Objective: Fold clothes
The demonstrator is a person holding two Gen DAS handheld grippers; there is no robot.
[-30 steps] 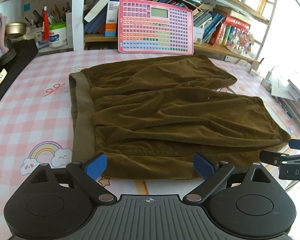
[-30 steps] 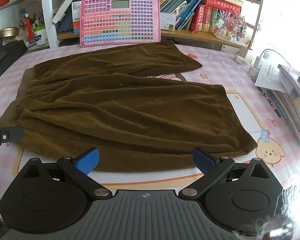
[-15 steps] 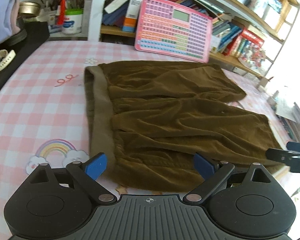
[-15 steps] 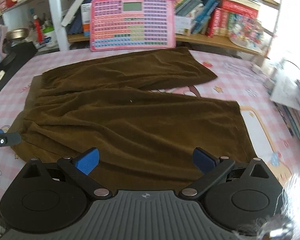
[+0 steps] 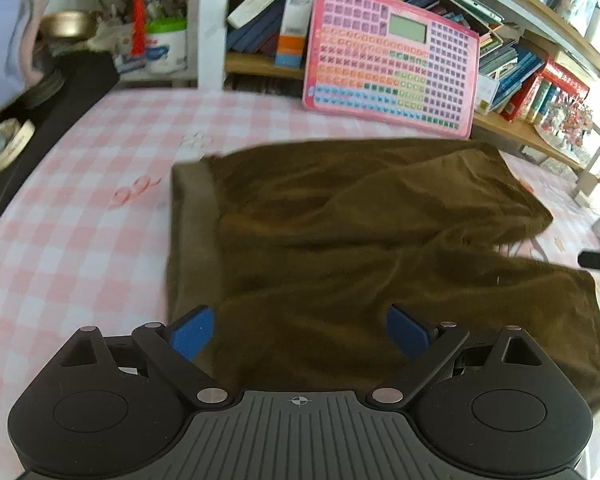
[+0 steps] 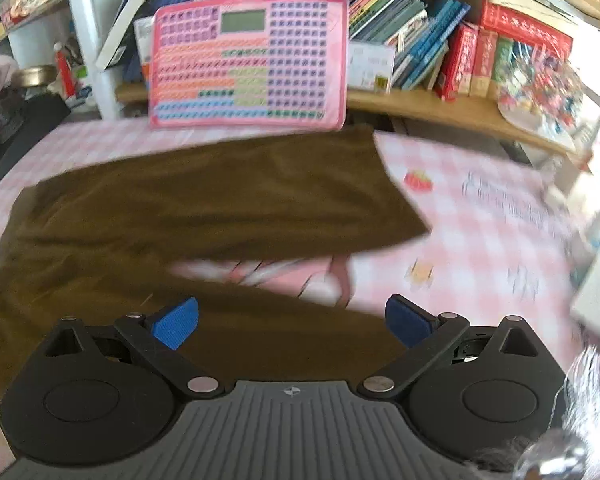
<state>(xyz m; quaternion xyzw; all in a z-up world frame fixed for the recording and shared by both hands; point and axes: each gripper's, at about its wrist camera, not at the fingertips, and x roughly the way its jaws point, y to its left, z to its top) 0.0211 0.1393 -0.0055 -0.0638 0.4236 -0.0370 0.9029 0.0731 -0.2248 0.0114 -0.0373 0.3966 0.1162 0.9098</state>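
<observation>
Two sets of tongs hovered over the brown velvet shorts (image 5: 380, 248), which lay spread flat on the pink checked counter (image 5: 80, 216), with the grey-brown waistband (image 5: 192, 232) to the left and the two legs running off to the right. That left-to-right line was the garment's long axis. The left tongs (image 5: 300, 332) stood wide open, holding nothing, directly over the near edge of the shorts beside the waistband. The right tongs (image 6: 292, 322) were equally open and empty, over the near leg close to its hem, with the gap between the two legs (image 6: 284, 272) just ahead. Each end therefore had its own nearer hand. The far leg (image 6: 220, 200) lay straight beyond both, towards the pink keyboard toy (image 6: 252, 64), so a lengthwise fold would probably carry the near edge away onto it.
</observation>
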